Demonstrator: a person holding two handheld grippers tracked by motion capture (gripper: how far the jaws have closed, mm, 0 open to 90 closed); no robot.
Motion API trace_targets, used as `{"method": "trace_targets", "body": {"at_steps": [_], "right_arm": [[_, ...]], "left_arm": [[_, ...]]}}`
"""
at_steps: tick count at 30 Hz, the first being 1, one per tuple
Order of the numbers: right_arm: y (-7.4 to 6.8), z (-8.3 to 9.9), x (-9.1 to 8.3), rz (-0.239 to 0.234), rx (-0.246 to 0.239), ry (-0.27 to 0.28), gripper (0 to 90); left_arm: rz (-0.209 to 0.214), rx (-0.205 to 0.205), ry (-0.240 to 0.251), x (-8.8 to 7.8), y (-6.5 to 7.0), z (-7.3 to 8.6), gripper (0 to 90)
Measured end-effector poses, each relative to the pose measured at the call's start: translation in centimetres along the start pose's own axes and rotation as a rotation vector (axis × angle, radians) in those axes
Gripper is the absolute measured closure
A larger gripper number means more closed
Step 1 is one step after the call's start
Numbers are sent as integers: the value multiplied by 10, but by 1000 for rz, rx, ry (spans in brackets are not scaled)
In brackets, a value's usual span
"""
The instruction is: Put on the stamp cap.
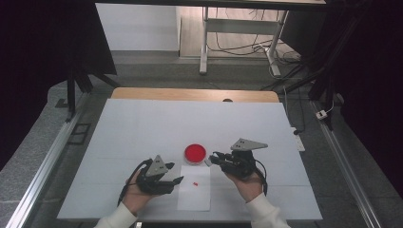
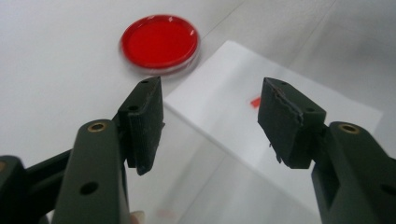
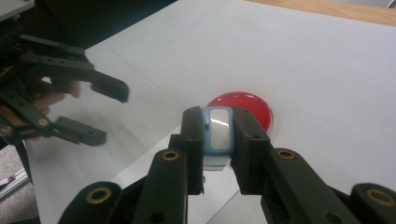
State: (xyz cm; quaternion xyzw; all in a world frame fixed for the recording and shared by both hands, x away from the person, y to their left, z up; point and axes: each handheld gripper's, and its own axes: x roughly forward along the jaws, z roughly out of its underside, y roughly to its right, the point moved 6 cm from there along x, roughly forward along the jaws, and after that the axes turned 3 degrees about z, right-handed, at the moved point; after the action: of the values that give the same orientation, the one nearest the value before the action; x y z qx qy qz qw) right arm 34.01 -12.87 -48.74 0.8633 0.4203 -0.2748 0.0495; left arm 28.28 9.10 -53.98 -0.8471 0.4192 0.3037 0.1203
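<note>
A round red dish (image 1: 195,153) lies on the white table, with a white paper sheet (image 1: 194,187) just in front of it. A tiny red piece (image 1: 195,183) rests on that sheet. My left gripper (image 1: 175,184) hovers at the sheet's left edge, jaws open and empty; in its own view (image 2: 210,123) the dish (image 2: 159,42) and the red piece (image 2: 255,102) lie beyond them. My right gripper (image 1: 212,159) is beside the dish's right rim, shut on a small pale-blue block with a white face (image 3: 218,130). The dish (image 3: 252,105) is behind it.
The white table cover (image 1: 142,128) stretches wide to the back and both sides, with a wooden edge (image 1: 190,94) at the far end. Metal rails (image 1: 43,166) flank the table. The left gripper (image 3: 100,112) appears at the left of the right gripper view.
</note>
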Motion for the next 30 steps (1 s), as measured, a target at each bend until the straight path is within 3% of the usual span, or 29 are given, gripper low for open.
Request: {"method": "trace_targets", "body": {"at_steps": [11,20,30], "right_arm": [[3,-3,-5,6,-37,12,749],[6,-4,-5,21,-56,16,748],[11,-6,-3,40,-73,20,748]], "left_arm": [[-81,-93,18,-47,-19,44,404],[-132,-144,27,-76,-30,74,404],[-145,-170,30,-76,-36,77,373]]}}
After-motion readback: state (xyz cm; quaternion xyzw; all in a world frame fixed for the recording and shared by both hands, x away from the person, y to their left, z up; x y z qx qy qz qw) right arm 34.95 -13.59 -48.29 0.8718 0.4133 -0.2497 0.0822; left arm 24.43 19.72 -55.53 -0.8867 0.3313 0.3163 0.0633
